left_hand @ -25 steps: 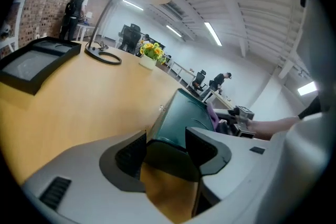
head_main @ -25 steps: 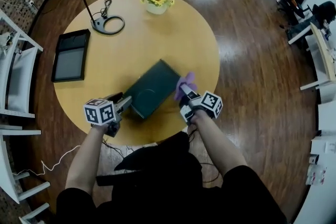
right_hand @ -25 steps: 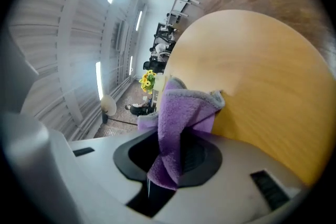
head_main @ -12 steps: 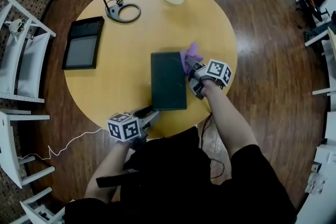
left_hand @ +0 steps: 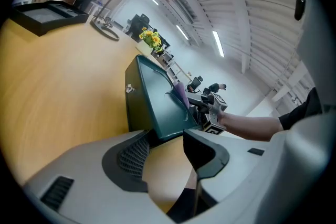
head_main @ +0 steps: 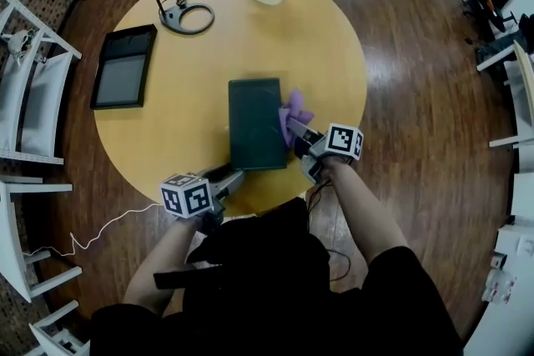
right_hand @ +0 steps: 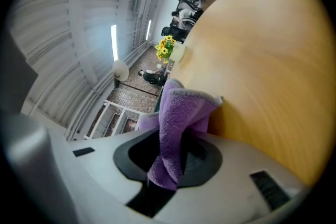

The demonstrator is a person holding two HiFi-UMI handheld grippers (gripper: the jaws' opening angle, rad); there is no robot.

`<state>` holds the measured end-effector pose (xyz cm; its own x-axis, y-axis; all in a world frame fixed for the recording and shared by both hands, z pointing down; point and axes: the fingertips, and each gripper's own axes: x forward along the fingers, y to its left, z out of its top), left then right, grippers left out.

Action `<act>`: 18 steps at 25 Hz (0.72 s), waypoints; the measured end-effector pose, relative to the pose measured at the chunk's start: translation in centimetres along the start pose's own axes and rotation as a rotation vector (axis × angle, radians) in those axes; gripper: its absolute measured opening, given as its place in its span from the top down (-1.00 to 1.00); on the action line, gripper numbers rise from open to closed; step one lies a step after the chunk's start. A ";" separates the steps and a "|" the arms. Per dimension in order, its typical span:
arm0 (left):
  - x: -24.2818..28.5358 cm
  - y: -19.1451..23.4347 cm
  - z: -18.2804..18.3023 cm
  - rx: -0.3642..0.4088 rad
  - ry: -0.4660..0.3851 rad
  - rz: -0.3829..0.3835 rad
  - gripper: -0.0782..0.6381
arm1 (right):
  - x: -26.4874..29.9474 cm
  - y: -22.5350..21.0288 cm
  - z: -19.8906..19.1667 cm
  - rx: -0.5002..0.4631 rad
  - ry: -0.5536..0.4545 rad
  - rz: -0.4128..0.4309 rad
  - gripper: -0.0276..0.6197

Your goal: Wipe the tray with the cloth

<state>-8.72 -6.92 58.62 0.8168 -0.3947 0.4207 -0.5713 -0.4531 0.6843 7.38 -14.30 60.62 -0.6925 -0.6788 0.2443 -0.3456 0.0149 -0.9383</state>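
Head view: the dark tray (head_main: 254,122) lies flat on the round table (head_main: 167,121). The right gripper (head_main: 292,132), forearm outstretched, holds the purple cloth (head_main: 294,108) at its right edge. Wiping seems barely begun; next, sweep leftward

Left gripper view: the left gripper (left_hand: 167,140) hovers by the tray's near end, jaws opening, nothing between

Right gripper view: jaws pinch the cloth

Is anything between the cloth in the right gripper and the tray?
Nothing visible does. The right gripper, shut on the purple cloth, has it right at the right edge of the dark tray, and the tray's surface looks bare.
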 end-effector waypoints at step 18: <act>-0.2 0.3 0.2 -0.005 -0.057 -0.013 0.25 | -5.5 0.2 -8.1 0.104 -0.089 0.047 0.65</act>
<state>-9.08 -7.17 58.65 0.8184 -0.4337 0.3769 -0.5599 -0.4544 0.6928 5.95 -4.62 61.09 -0.6461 -0.7414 0.1813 -0.2434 -0.0250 -0.9696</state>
